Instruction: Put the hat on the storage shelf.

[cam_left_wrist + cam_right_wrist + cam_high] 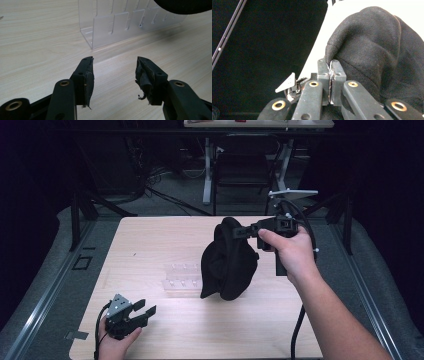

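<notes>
Black fabric, a soft hat (227, 260), hangs in the air over the middle of the pale wooden table (150, 235), its lower edge close to the tabletop. The right gripper (245, 232) holds it by a fold near the top; in the right gripper view the two jaws are pressed together with a thin edge of the cloth pinched between them, and the bulk of the hat (377, 50) fills the space to the right. The person's right hand (290, 252) grips the tool from the far right side of the table. Just beside the hat, on its left, a clear plastic rack (181, 280) with slotted walls lies on the wood; the left gripper view shows the rack (120, 25) close ahead. The left gripper (145, 307) rests low at the near left corner of the table, well apart from the hat, its jaws spread wide with nothing between them. No brand, label or writing can be read on any of these things.
</notes>
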`<state>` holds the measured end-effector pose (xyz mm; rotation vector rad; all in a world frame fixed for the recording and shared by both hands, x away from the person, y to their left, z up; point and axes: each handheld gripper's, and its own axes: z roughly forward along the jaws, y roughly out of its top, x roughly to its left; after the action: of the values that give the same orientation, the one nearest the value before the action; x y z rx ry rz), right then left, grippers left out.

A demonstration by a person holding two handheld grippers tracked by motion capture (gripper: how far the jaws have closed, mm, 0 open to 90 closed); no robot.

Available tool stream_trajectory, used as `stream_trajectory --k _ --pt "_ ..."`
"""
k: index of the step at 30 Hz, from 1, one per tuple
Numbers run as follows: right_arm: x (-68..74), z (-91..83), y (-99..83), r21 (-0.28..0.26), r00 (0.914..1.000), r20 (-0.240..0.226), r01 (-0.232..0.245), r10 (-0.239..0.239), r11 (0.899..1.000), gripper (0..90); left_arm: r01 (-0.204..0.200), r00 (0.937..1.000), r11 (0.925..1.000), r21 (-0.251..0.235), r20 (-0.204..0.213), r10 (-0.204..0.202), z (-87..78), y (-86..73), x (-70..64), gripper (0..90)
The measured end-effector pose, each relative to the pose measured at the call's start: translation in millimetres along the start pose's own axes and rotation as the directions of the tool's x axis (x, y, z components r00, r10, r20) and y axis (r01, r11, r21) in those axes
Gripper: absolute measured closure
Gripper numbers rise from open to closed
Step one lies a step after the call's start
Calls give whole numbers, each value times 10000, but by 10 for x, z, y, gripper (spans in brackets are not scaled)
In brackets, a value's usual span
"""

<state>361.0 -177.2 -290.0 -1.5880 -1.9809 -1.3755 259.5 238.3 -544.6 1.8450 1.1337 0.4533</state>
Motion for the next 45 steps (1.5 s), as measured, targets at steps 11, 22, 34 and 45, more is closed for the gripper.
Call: stream_trajectory --k 11,22,34,45 --pt "-77 47 111 -36 9998 205 -25 26 10000 885 135 9999 9999 26 -66 -134 -18 -15 59 486" --pt "-109 114 203 -150 9989 431 -168 174 9997 885 44 10000 10000 50 69 -45 11 5 15 486" --pt "-129 176 240 -113 9972 734 -156 164 9998 884 -137 9998 9999 -8 164 137 43 42 -52 480" --pt "-87 271 251 -165 9983 557 -136 145 9998 884 -181 9992 9998 -120 341 185 59 118 -114 479"
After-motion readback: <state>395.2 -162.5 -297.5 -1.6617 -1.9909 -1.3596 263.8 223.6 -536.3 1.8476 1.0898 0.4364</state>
